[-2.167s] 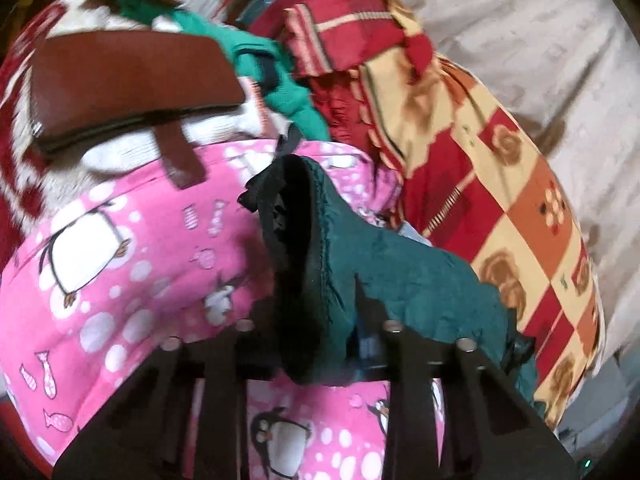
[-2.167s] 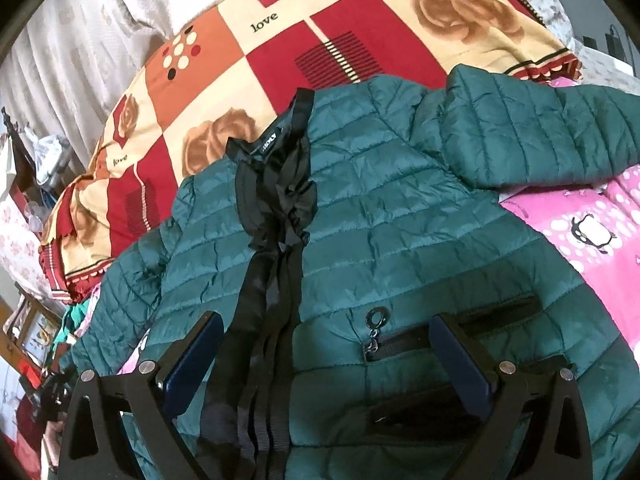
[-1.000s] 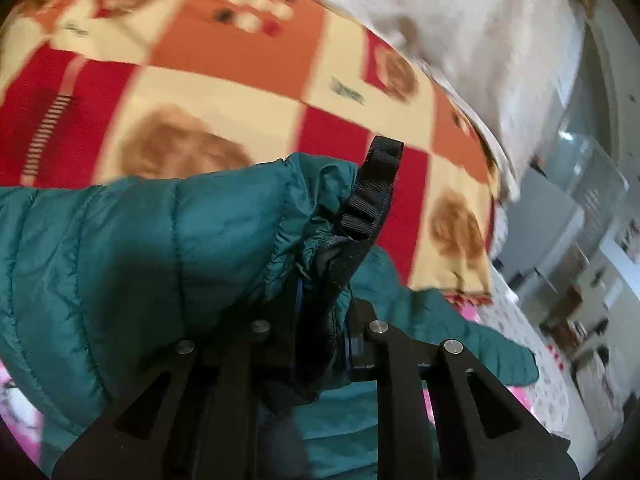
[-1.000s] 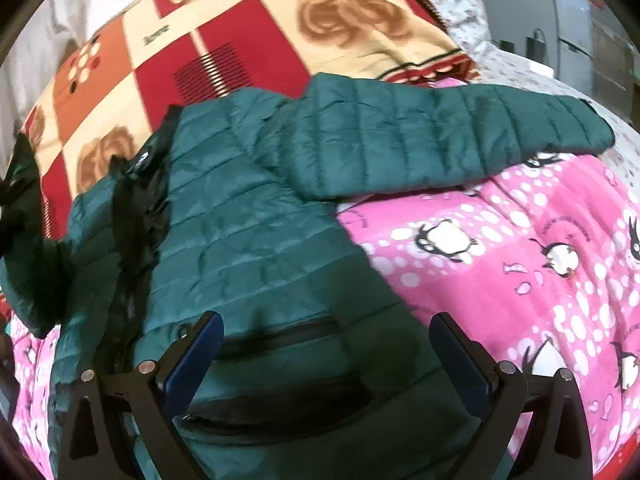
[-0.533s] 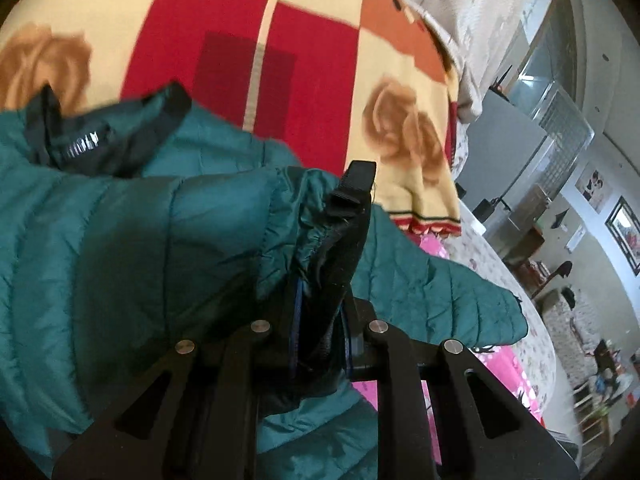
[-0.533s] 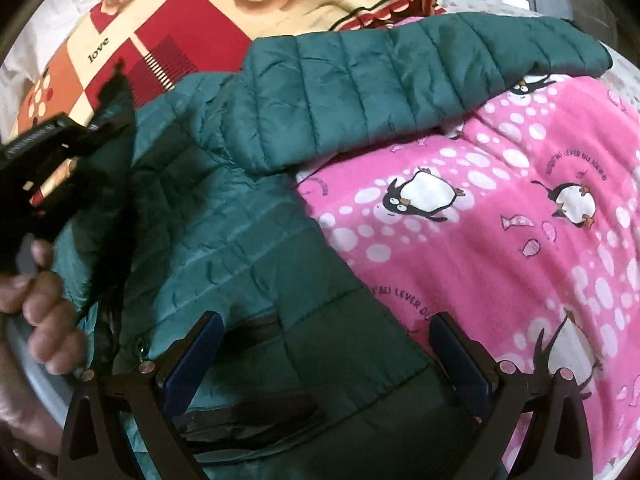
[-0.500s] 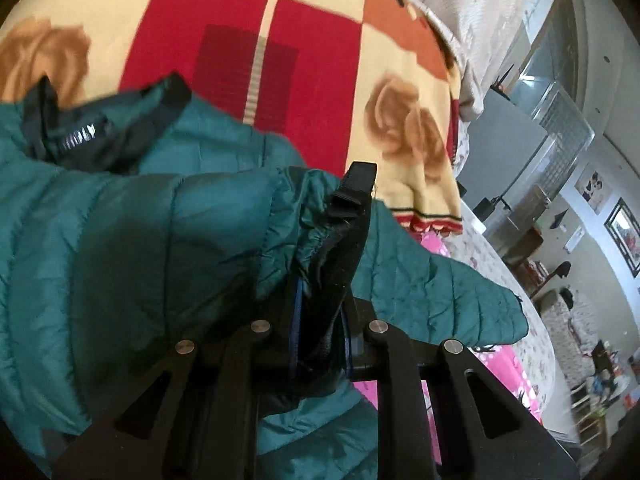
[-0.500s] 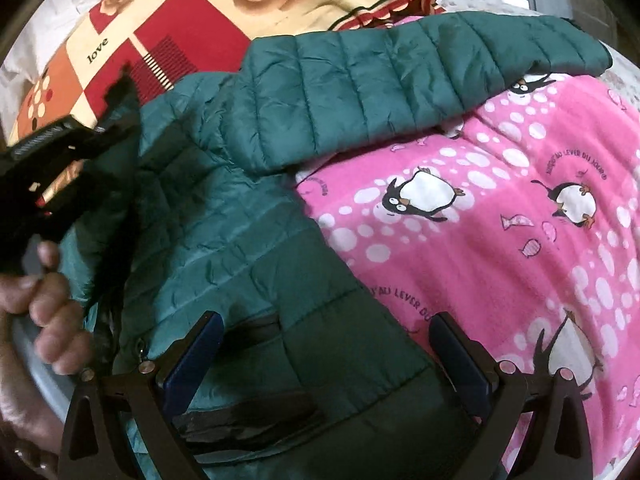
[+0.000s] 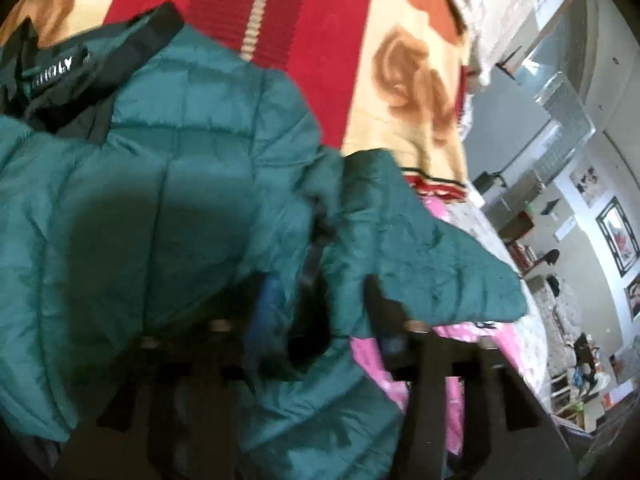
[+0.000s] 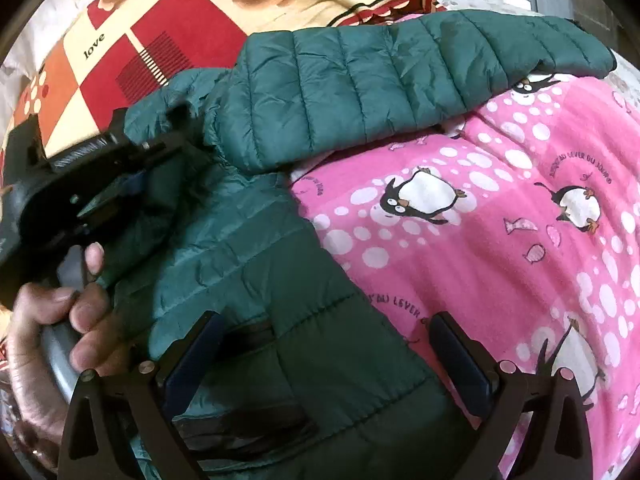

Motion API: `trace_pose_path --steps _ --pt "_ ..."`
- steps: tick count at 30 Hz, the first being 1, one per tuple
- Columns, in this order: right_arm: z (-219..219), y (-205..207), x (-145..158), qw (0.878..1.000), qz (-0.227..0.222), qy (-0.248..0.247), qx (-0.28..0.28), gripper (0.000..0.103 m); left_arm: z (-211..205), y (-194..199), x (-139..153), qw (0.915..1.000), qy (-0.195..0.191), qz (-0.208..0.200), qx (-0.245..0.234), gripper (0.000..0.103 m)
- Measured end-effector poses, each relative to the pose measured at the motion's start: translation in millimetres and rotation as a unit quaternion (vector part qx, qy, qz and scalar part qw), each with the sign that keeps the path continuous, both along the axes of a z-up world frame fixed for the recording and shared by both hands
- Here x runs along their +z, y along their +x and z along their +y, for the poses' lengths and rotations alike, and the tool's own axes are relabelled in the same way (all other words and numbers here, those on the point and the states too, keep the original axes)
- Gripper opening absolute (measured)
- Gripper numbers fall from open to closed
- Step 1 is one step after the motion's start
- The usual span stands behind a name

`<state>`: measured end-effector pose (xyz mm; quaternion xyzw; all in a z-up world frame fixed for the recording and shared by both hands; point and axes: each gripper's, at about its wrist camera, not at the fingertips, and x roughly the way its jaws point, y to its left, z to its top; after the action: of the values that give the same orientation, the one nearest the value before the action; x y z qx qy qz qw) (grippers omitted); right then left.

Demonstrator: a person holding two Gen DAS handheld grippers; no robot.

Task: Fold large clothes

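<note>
Since half a second ago my left gripper [image 9: 316,304] has let its clamp on the jacket cuff go: its jaws are opening, the dark cuff [image 9: 310,280] loose between the blurred fingers. At the left of the bed, my left hand [image 10: 60,320] grips the handle. The green quilted jacket [image 10: 248,256] lies across the pink penguin blanket [image 10: 520,208], its collar on the red-and-cream checked blanket [image 10: 160,20] printed "love"; the collar label [image 9: 54,74] is too blurred to read. Further right, one sleeve [image 10: 420,68] stretches towards the bed's far edge. My right gripper [image 10: 326,354] hovers over the hem, fingers wide apart, empty. Pink lettering ends "LEVER".
</note>
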<state>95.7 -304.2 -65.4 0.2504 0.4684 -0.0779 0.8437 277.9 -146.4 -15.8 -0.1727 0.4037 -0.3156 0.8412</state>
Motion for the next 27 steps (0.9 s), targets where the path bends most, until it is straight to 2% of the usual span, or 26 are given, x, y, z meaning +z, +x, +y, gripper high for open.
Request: trace_pose_path --steps 1,4,6,8,10,13,14,15,17,18,20,23,25,26,27 --pt "1 0 0 1.000 0.001 -0.003 0.001 0.102 4 -7 9 0.9999 0.002 -0.011 0.001 0.063" --pt "4 3 -1 1.000 0.003 -0.012 0.002 0.102 25 -22 36 0.9992 0.007 -0.038 0.007 0.063" --pt "5 3 -2 1.000 0.006 -0.018 0.005 0.102 54 -28 57 0.9964 0.027 -0.073 0.035 0.063" --pt "8 4 -2 1.000 0.009 -0.024 0.006 0.102 94 -28 73 0.9872 0.069 -0.107 0.097 0.063" --pt "9 5 -1 1.000 0.012 -0.027 0.007 0.102 144 -20 77 0.9725 0.109 -0.113 0.172 0.063" --pt "8 8 -2 0.999 0.014 -0.032 0.008 0.102 203 0 58 0.9424 0.200 -0.090 0.252 0.059" --pt "8 7 -2 0.999 0.015 -0.033 0.009 0.102 220 11 41 0.9350 0.229 -0.062 0.264 0.059" --pt "8 7 -3 0.999 0.015 -0.034 0.009 0.102 228 20 24 0.9319 0.245 -0.031 0.266 0.059" --pt "8 9 -3 0.999 0.017 -0.037 0.011 0.102 234 33 -8 0.9318 0.261 0.018 0.252 0.060" --pt "9 8 -3 0.999 0.017 -0.038 0.013 0.102 232 35 -18 0.9330 0.265 0.022 0.243 0.060" --pt "9 9 -4 0.999 0.018 -0.040 0.014 0.102 227 32 -15 0.9311 0.273 0.006 0.242 0.060" --pt "10 12 -4 0.999 0.018 -0.041 0.015 0.102 217 25 3 0.9309 0.261 -0.005 0.255 0.059" --pt "9 12 -4 0.999 0.018 -0.040 0.014 0.102 200 8 25 0.9396 0.225 -0.042 0.254 0.059" --pt "9 11 -4 0.999 0.018 -0.040 0.014 0.102 189 1 30 0.9448 0.214 -0.054 0.243 0.059" --pt "9 11 -4 0.999 0.018 -0.040 0.014 0.102 164 -5 35 0.9543 0.203 -0.065 0.209 0.059"
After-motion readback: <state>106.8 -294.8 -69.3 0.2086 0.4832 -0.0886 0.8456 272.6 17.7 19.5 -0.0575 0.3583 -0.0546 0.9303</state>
